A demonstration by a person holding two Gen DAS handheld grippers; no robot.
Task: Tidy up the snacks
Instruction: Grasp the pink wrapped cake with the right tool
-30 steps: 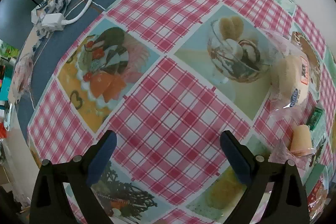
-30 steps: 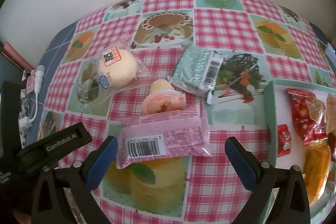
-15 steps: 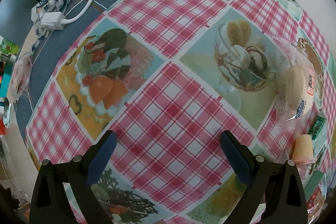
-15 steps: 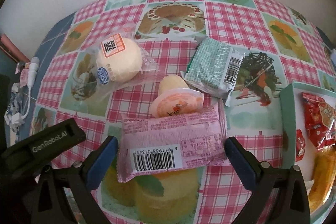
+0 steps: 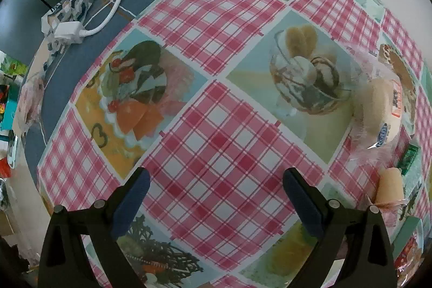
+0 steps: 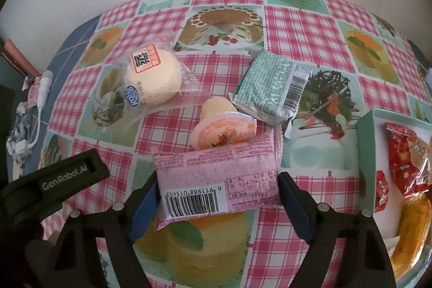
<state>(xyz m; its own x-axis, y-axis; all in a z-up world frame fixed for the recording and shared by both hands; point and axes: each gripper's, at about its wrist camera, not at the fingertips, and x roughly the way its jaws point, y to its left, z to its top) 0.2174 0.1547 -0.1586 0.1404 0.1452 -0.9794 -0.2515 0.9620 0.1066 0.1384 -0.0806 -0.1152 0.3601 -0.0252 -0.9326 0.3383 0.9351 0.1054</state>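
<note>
Pickup is the step I am working on: my right gripper (image 6: 217,200) is closing its jaws around the pink wafer packet (image 6: 217,181), which is lying flat on the checked tablecloth (image 6: 305,26) with its barcode end toward me. Both blue pads (image 6: 144,207) are sitting right at the packet's short ends, and I judge they are touching the wrapper, though I cannot tell whether they are gripping firmly yet. Just behind the packet, an orange-lidded jelly cup (image 6: 224,131) is lying partly tucked under its far edge, with a green packet (image 6: 270,88) and a wrapped bun (image 6: 152,80) further back. To the right, the teal tray (image 6: 365,153) is already holding red-wrapped snacks (image 6: 402,153).

My left gripper (image 5: 217,203) is hanging over bare cloth with its fingers wide apart and nothing between them.

Next, I am expecting to need a firm squeeze, then a straight lift so the cup is not dragged along, then a carry rightward over the tray's rim.
</note>
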